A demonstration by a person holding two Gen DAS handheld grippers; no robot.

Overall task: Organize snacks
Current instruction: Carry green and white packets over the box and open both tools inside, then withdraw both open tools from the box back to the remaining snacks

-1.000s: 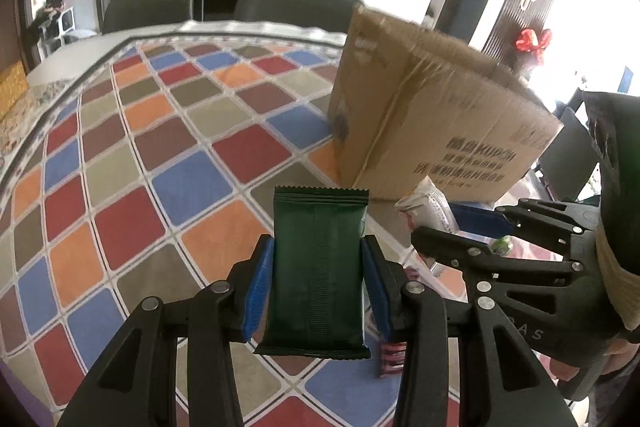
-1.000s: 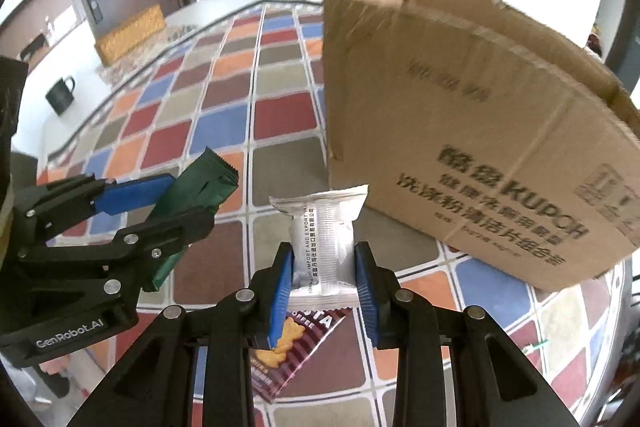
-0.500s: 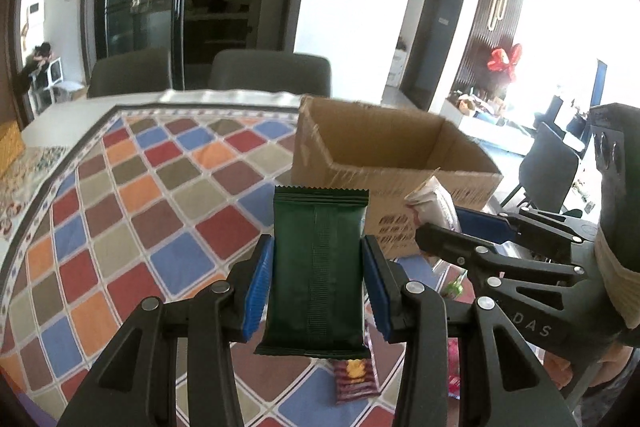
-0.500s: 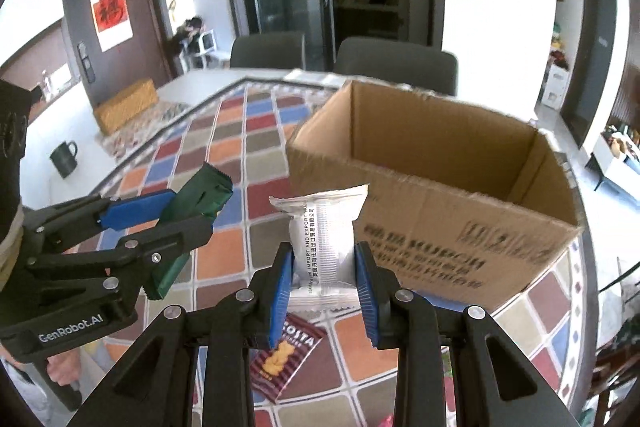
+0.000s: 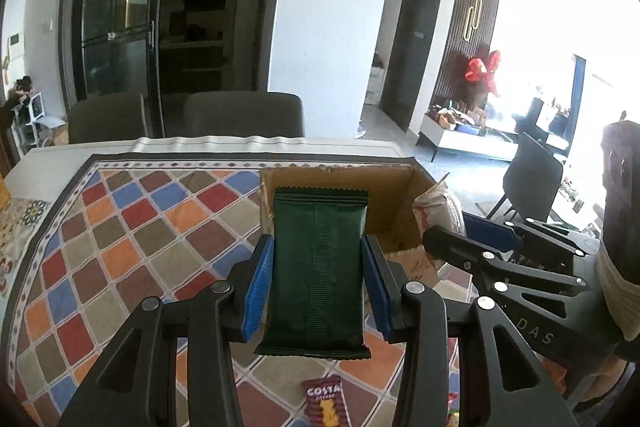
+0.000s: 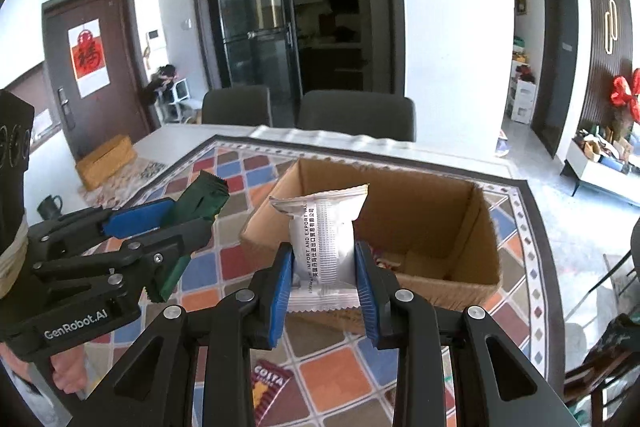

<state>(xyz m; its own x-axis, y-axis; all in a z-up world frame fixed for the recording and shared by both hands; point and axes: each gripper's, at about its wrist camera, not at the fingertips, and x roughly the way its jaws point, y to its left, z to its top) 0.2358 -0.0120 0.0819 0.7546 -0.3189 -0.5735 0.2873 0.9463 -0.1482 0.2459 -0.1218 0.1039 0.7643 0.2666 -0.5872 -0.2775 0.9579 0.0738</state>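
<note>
Two views covered the scene. Left wrist view: the left gripper (image 5: 317,281) was clamped on a dark green packet (image 5: 316,269), a flat matte wrapper with crimped, serrated ends and a ribbed centre seam. Its long axis ran forward along the fingers, far end pointing toward the open cardboard box (image 5: 404,211) on the checkered tablecloth (image 5: 132,239). A Costa sachet (image 5: 326,403) lay on the cloth below.

Right wrist view: the right gripper (image 6: 323,285) was closed on a white packet (image 6: 320,247), glossy, with a printed seam and serrated ends. It stood lengthwise between the blue pads (image 6: 282,291), upper end directed at the box (image 6: 472,239), which sat just beyond it.
</note>
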